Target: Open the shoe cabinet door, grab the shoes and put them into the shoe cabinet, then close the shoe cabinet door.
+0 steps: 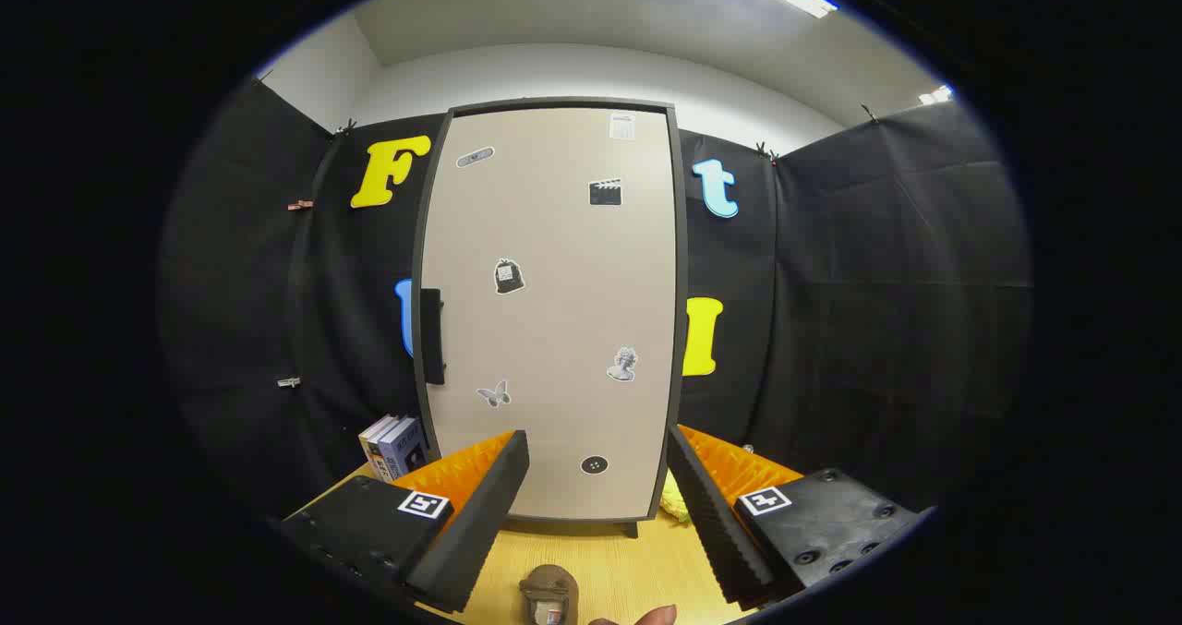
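Tongs are sitting spread wide apart right now, nothing pinched between the fingers, just hovering over the wooden bench.

Closest thing: one small brownish shoe is lying on the bench just under and between the fingers, pretty much at their base. I'm only counting one shoe for sure. There's also a fingertip of a person poking in right beside it.

A bit further out, tucked just behind the inner edge of the right finger, a yellowish thing is peeking out at the foot of the cabinet. Can't tell what it is.

Straight ahead beyond the fingers, one shoe cabinet is standing on the bench with its beige door looking flush and shut. One dark handle is sticking out on its left edge, and I'm counting seven stickers on the door front. Off past the left finger, beside the cabinet, a small stack of books is leaning, looks like three.

Progress-wise I'd say we're basically at the start: door isn't opened yet, shoe isn't grabbed, nothing stowed. Whole sequence is still waiting: open, load, close.
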The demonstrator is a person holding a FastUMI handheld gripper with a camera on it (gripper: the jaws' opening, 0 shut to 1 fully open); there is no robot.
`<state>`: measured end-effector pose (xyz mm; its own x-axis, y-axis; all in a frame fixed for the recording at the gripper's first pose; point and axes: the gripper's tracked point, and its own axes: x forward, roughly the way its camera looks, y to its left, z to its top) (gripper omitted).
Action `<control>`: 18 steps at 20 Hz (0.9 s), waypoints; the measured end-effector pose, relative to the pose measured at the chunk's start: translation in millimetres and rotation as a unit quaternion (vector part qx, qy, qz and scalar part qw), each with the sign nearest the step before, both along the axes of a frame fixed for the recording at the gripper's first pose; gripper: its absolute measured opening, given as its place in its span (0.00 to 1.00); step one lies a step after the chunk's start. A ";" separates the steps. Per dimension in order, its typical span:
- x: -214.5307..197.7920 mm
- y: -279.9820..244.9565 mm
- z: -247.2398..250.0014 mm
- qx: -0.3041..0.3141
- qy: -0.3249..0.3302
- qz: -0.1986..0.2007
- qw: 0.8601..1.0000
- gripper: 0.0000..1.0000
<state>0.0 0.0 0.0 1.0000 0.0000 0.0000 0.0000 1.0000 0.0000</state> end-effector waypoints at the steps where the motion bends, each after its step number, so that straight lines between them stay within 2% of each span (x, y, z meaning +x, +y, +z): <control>1: 0.2 0.3 0.4 -0.001 -0.001 -0.001 1.000 0.98; 18: -1.6 13.4 1.9 0.003 0.001 0.001 1.000 0.98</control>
